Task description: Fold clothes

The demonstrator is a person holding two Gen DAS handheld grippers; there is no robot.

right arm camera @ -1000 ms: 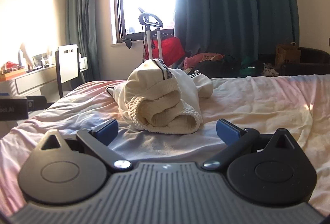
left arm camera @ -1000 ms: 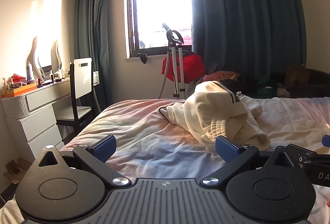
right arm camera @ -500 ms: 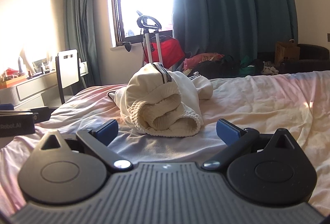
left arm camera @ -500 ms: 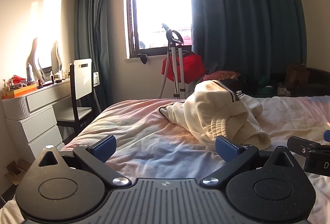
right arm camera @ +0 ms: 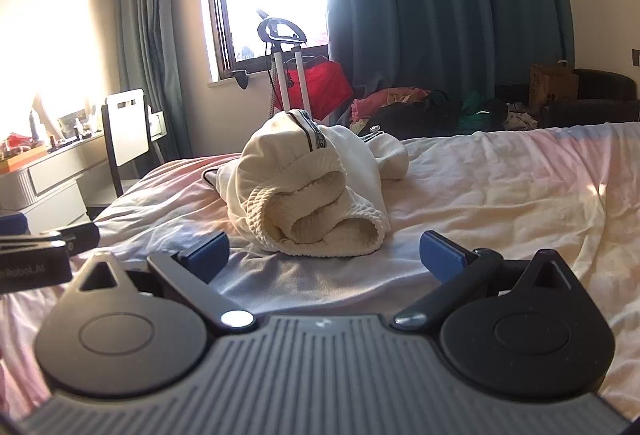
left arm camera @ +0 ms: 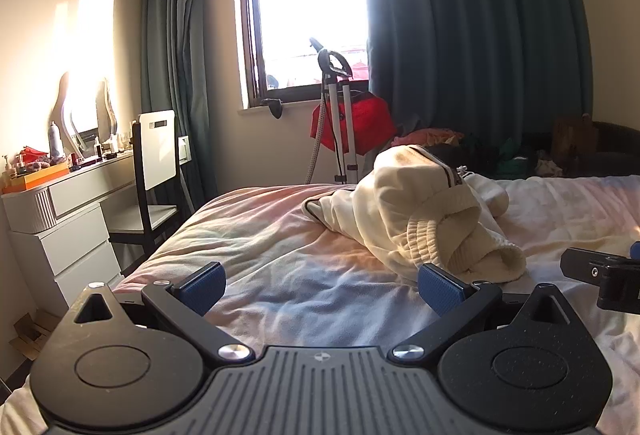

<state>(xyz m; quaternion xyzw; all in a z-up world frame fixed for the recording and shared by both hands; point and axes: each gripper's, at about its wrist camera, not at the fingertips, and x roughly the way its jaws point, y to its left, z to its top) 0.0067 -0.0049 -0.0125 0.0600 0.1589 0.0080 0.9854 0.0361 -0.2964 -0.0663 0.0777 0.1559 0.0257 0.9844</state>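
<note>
Currently your left gripper (left arm camera: 320,287) has fingers spread, empty; cream garment (left arm camera: 424,219) lies bunched on the bed (left arm camera: 260,259) at 1 o'clock. Right gripper (right arm camera: 324,255), fingers also apart, sees it at 12. Pinch separate ribbed hem corners, then spread flat.

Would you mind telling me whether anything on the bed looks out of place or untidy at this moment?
Yes: the cream zip-up sweatshirt sits bunched in a crumpled heap on the bed sheet, its ribbed hem rolled toward the cameras rather than lying flat. Beyond the bed, a pile of clothes is strewn below the curtain. Both claws, left and right, are open and empty.
</note>
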